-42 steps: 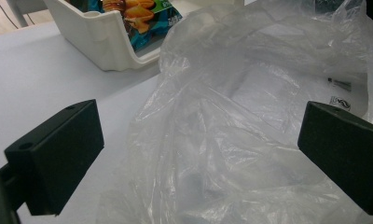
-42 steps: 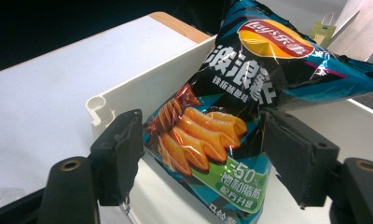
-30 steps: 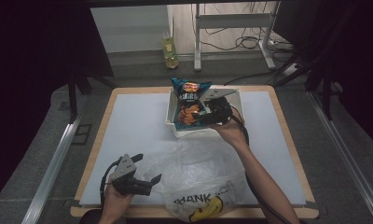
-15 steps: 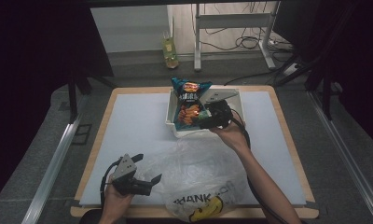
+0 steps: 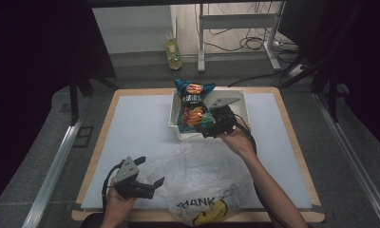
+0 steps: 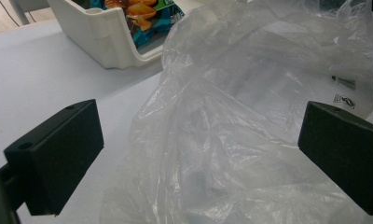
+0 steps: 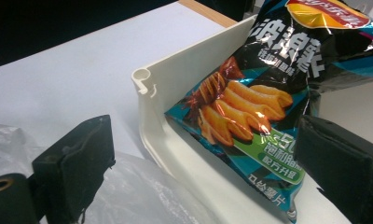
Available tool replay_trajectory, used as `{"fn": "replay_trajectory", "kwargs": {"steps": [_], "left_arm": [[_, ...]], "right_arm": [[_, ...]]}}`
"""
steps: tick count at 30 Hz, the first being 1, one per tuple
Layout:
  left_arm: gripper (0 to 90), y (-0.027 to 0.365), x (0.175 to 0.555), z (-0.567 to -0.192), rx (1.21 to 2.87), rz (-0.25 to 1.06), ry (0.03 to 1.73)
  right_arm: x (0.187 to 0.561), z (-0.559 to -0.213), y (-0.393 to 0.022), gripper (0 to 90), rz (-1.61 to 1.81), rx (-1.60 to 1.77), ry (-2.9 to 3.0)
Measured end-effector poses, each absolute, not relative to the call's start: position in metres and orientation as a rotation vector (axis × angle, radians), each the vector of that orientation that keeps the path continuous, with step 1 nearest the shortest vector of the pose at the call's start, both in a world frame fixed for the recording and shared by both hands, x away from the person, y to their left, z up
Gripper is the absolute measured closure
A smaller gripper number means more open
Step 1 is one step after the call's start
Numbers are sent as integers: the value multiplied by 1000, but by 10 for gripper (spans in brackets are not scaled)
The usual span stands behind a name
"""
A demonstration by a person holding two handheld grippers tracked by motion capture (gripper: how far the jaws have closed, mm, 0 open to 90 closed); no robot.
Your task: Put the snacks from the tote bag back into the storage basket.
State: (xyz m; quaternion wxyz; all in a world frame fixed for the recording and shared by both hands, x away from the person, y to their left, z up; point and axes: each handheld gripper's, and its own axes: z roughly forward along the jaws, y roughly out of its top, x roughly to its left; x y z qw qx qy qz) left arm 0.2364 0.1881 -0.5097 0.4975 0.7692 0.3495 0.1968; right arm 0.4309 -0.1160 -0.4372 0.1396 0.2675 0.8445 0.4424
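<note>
Right gripper view, teal chip bag (image 7: pixel 268 116) upright in white bin (image 7: pixel 175 93), right gripper (image 7: pixel 208 163) wide, just opened

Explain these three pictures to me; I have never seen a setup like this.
A person holds a hand-held gripper in each hand. One camera looks down from above; two more ride on the grippers and look along their black jaws. On the white table stands a white bin with a bag of chips leaning in it, and nearer the person lies a clear plastic bag. The left gripper is open at the plastic bag. The right gripper has just been opening at the chips, pressing nothing.
</note>
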Motion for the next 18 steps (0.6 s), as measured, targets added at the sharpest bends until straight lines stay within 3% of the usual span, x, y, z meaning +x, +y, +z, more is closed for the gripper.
{"fn": "replay_trajectory", "kwargs": {"steps": [18], "left_arm": [[0, 188, 236, -509, 1863, 478, 839]], "right_arm": [[413, -432, -121, 25, 1272, 744, 2444]]}}
